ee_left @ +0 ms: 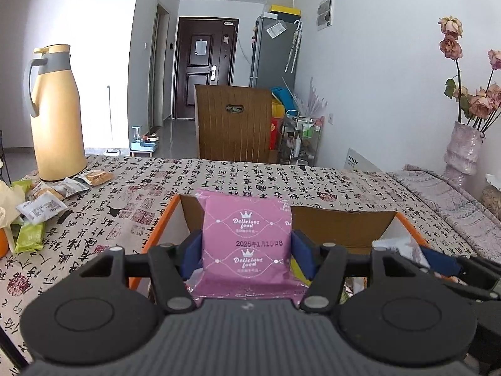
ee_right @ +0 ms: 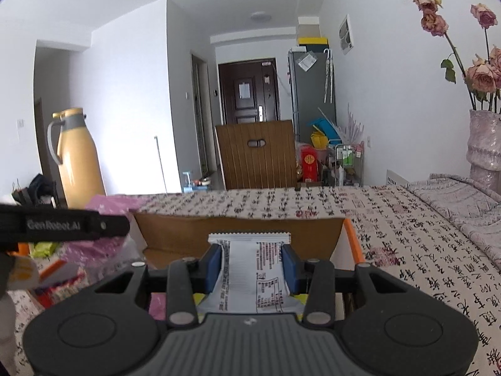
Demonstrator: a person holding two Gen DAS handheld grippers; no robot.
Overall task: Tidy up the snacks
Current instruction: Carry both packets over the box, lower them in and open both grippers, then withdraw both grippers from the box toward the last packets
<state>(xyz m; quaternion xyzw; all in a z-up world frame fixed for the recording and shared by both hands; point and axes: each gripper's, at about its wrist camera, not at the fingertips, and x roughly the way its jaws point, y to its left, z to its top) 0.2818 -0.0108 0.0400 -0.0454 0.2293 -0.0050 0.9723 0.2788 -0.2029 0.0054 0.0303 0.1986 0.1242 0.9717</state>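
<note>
Pink snack packet [ee_left: 247, 238] clamped between left fingers [ee_left: 191, 250], above box [ee_left: 341, 225].

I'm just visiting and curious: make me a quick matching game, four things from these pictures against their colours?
Things:
1. snack packet in the left tool
2. snack packet in the right tool
3. thermos jug
4. rim of the cardboard box

Colours:
A. orange
B. white with black print
C. pink-purple
D. yellow with a grey handle

Pairs: 1-C, 2-B, 3-D, 4-A
</note>
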